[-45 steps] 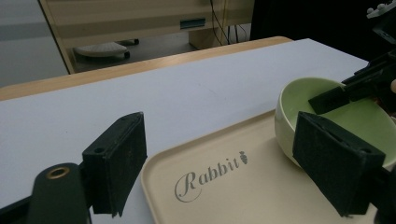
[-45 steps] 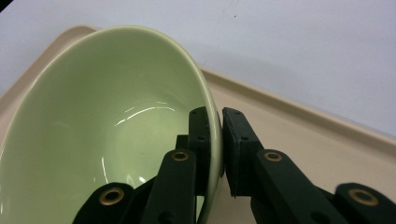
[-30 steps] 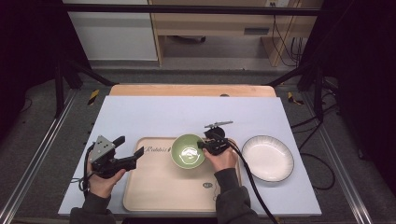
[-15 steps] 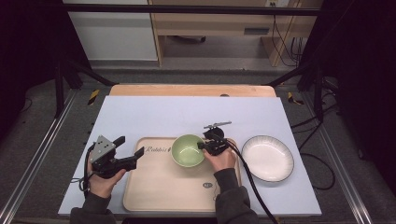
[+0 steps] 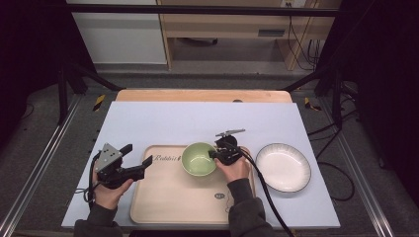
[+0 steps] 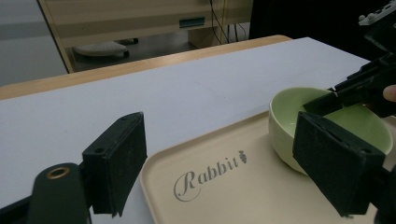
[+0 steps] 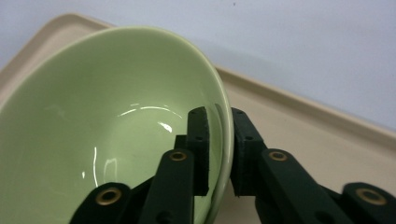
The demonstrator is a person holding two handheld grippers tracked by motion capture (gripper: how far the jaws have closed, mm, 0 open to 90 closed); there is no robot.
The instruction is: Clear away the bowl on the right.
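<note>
**Green bowl on tray, right jaws just easing off its rim**

My right gripper [image 7: 219,154] straddles the rim of the green bowl [image 5: 198,158], one jaw inside, one outside. The jaws have just been opening a little; in the right gripper view a thin gap shows at the inner pad, so I judge the pinch is letting go, not clamped. My left gripper [image 5: 136,160] hangs wide open over the tray's left edge, nothing between its jaws.

The bowl sits on the beige tray [image 5: 163,197], near its top right corner. A white plate [image 5: 282,167] lies on the table just beside the tray, to the right.

Risks, as I judge them: the rim is still between my pads, so pulling away sideways could hook the wall and tip or drag the bowl across the tray. Lifting with this loose hold, the glossy rim could slide out.

Bowl look: pale green, glazed, shiny highlights inside, thin rounded rim, empty, upright.
</note>
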